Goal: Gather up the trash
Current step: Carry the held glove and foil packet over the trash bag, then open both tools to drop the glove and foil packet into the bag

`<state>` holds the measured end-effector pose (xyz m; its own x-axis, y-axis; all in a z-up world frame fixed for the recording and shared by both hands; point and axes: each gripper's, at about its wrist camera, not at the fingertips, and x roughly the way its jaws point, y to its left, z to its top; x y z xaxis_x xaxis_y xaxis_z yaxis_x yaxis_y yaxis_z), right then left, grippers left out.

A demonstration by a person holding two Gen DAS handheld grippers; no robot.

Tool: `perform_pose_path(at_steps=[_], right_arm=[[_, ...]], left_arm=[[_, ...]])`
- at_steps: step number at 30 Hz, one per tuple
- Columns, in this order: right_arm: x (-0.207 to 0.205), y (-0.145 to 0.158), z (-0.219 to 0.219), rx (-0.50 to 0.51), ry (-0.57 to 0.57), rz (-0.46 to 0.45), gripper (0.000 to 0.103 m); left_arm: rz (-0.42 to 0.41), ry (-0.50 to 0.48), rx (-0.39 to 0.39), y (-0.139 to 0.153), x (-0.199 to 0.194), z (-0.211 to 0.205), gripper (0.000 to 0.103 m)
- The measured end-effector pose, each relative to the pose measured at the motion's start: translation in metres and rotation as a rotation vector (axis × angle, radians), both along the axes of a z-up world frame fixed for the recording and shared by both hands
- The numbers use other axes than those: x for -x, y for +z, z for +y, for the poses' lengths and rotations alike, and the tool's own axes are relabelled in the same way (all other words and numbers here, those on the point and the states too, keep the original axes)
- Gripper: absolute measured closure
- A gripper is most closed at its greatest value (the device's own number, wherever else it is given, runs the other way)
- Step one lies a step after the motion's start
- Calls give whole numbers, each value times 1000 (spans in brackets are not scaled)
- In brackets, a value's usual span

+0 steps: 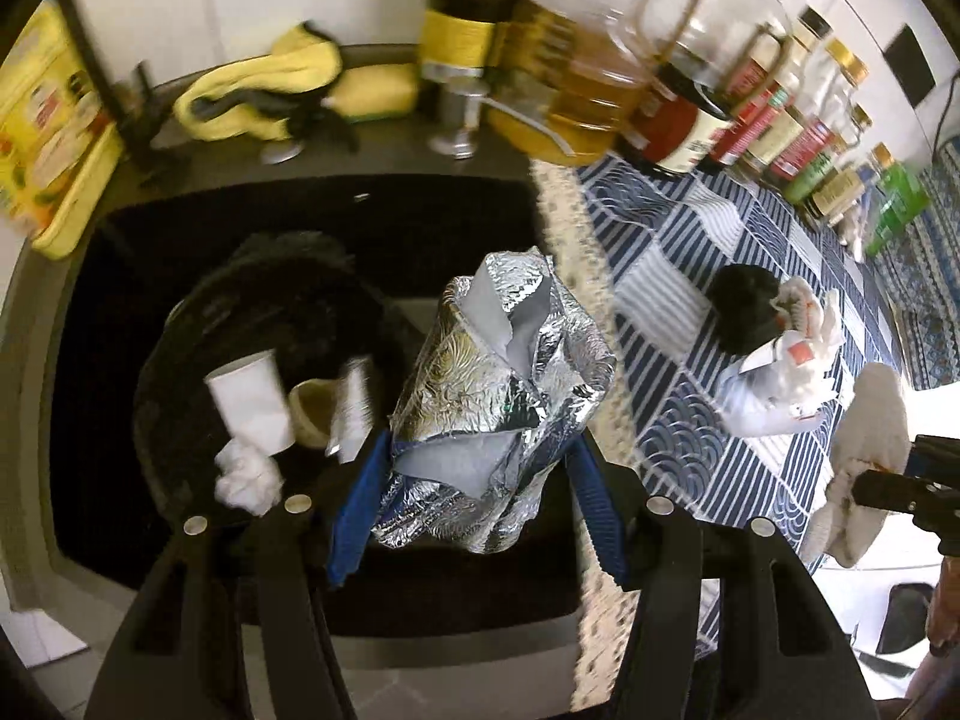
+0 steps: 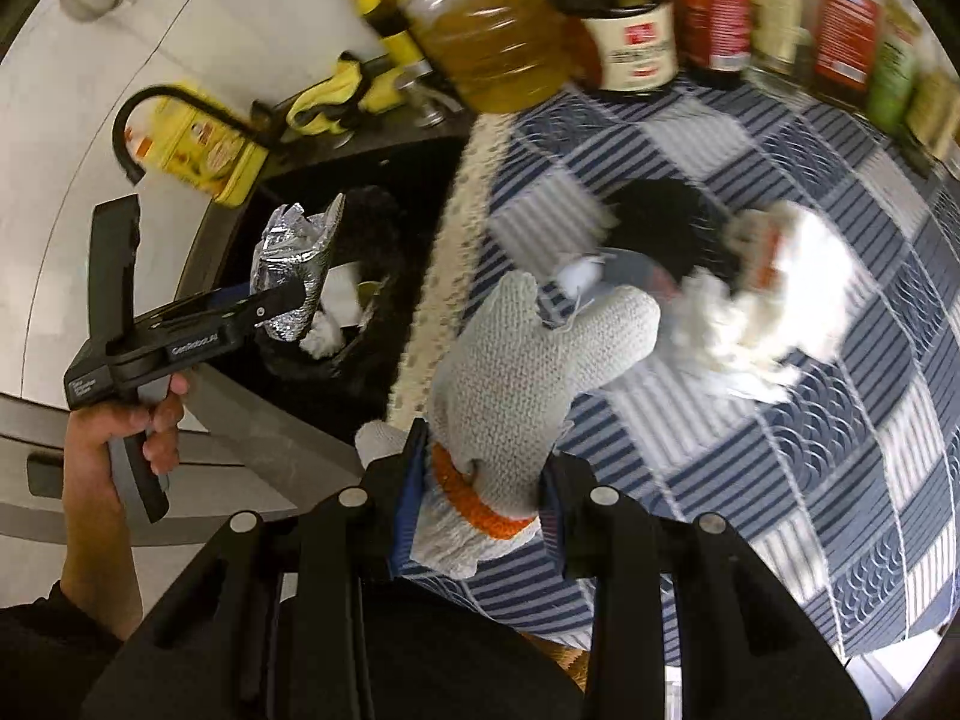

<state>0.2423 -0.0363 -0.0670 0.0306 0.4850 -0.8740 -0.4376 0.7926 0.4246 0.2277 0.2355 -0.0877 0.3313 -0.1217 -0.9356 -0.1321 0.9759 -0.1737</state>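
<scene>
Two grippers are seen, each carrying one piece of trash. One crumpled silver foil wrapper [image 1: 498, 396] is clamped between the blue-padded fingers [image 1: 354, 516] of the left gripper [image 1: 480, 510] and is held above the dark sink [image 1: 78, 360], just beside the black trash bag [image 1: 270, 300] that sits open in it. Inside that bag, one white paper cup [image 1: 252, 402], one brownish cup [image 1: 315, 411] beside it, and one wad of white tissue [image 1: 246, 477] are counted; a further white scrap next to them is too blurred to identify. One knitted grey glove [image 2: 528, 372] with an orange cuff is pinched at its cuff end between the fingers of the right gripper [image 2: 480, 516], its fingertips pointing away over the blue-and-white patterned cloth [image 2: 840, 450] on the counter. On that cloth, one heap of white crumpled rubbish [image 2: 774, 294] is seen lying against a dark object [image 2: 654, 210], well ahead of the right gripper. A row of bottles [image 1: 774, 90] is lined up along the wall, their exact number obscured by blur.
</scene>
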Motion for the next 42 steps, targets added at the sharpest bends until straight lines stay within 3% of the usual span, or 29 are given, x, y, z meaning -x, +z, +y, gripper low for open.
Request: perform_pose_path(at_steps=[20, 27, 38, 40, 42], right_arm=[[0, -38, 155, 0, 158, 33, 68], [-13, -42, 216, 4, 228, 28, 68], [-37, -56, 283, 97, 297, 33, 67], [-40, -58, 294, 111, 313, 29, 66], [-44, -59, 302, 128, 313, 24, 57]], left_arm=[[-20, 139, 4, 13, 71, 120, 45], [-12, 156, 44, 4, 71, 140, 45], [5, 214, 121, -22, 59, 178, 44], [11, 214, 135, -28, 54, 181, 44], [25, 219, 146, -34, 48, 184, 41]])
